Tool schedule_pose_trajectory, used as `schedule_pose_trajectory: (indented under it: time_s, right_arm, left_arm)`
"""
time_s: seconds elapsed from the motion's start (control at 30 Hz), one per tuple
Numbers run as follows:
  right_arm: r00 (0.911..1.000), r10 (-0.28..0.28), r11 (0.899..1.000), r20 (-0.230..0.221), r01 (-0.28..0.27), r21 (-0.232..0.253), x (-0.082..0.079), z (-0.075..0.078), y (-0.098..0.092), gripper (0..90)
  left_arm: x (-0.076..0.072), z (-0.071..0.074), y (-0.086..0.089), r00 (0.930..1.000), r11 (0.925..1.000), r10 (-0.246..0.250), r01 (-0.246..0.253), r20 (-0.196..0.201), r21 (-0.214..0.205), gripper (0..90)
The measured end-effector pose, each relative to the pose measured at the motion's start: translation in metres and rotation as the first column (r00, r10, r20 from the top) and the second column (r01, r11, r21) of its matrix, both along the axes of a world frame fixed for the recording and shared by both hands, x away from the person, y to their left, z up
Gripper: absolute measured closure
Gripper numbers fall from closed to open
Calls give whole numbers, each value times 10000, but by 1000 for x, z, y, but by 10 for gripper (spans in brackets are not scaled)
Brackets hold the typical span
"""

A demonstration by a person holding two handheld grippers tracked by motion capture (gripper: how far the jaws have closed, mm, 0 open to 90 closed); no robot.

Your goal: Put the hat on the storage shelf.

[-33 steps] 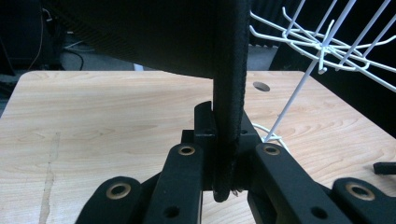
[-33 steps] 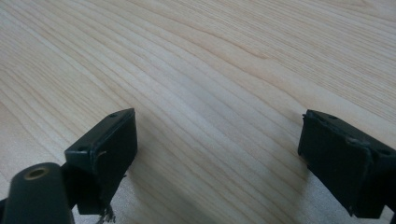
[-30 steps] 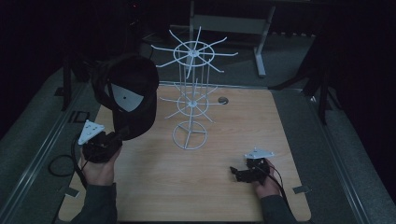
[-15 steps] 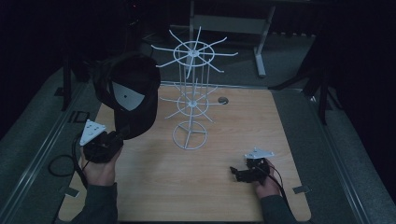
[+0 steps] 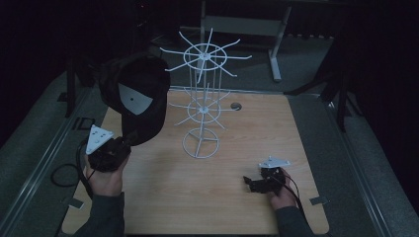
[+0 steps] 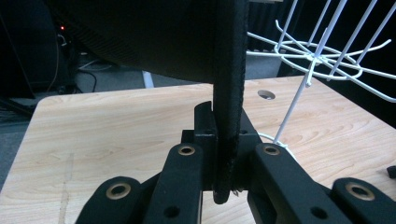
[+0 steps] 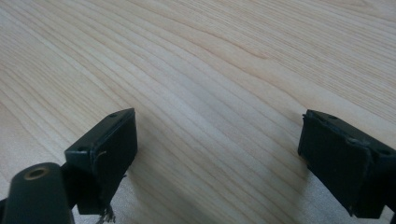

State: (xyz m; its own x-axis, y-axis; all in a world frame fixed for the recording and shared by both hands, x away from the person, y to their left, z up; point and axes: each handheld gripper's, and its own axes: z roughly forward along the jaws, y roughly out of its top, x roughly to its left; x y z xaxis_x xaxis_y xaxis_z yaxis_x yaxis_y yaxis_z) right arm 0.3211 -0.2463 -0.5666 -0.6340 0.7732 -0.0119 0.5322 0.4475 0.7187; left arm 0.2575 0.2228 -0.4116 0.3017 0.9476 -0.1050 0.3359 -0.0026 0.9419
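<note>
A black cap (image 5: 136,98) with a pale label inside hangs in the air at the left, above the table's left edge. My left gripper (image 5: 121,145) is shut on its brim from below. In the left gripper view the brim's edge (image 6: 229,93) runs upright between the two jaws of the left gripper (image 6: 227,128), with the cap's dark crown (image 6: 154,32) above. A white wire rack (image 5: 201,98) with two tiers of hooks stands mid-table, just right of the cap. My right gripper (image 5: 254,183) rests open on the wood at the front right, nothing between the jaws of the right gripper (image 7: 217,140).
The wooden table (image 5: 296,138) has a round cable hole (image 5: 235,105) behind the rack. A cable loop (image 5: 62,175) lies on the grey floor to the left. The rack's hooks (image 6: 327,60) reach close to the cap's right side.
The cap in my left gripper has edged slightly up and toward the rack. The right gripper has not moved.
</note>
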Motion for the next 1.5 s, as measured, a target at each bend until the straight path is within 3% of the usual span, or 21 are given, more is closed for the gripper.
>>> schedule_pose_trajectory:
  time_s: [0.6, 1.5]
  right_arm:
    - [10000, -9, 10000, 1, 9, 6, 0, 0, 0, 117]
    - [10000, -13, 10000, -8, 13, 4, 0, 0, 0, 117]
  left_arm:
    - [-3, 8, -4, 9986, 9996, 191, -200, 491, 182, 862]
    - [-5, 18, -8, 9959, 9988, 270, -305, 860, 390, 861]
